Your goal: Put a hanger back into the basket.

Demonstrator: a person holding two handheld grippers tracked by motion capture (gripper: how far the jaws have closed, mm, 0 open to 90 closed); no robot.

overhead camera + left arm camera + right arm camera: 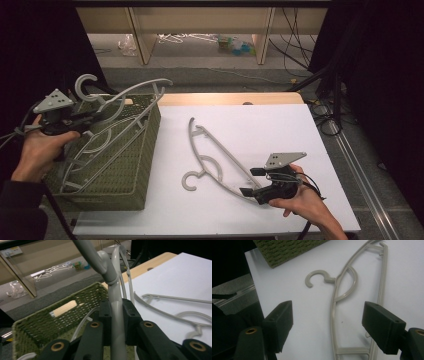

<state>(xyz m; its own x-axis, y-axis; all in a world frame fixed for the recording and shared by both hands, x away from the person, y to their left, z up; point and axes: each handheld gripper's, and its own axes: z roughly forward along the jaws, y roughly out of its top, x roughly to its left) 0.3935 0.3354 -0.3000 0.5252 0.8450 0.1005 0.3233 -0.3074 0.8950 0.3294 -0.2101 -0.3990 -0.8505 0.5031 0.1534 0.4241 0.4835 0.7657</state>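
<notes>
A: The left gripper (85,121) is clamped on a grey hanger (131,97) that stands tilted over the green basket (127,165) at the left; to go well, it should lower the hanger flat onto those already inside before it lets go.

B: The right gripper (251,182), jaws spread wide and empty, hovers low at the near end of the second hanger (342,302) on the white table (280,130); that forearm comes in from the near right.

Dim room with dark edges, the white table (280,130) brightly lit (close-ups slightly soft).
</notes>
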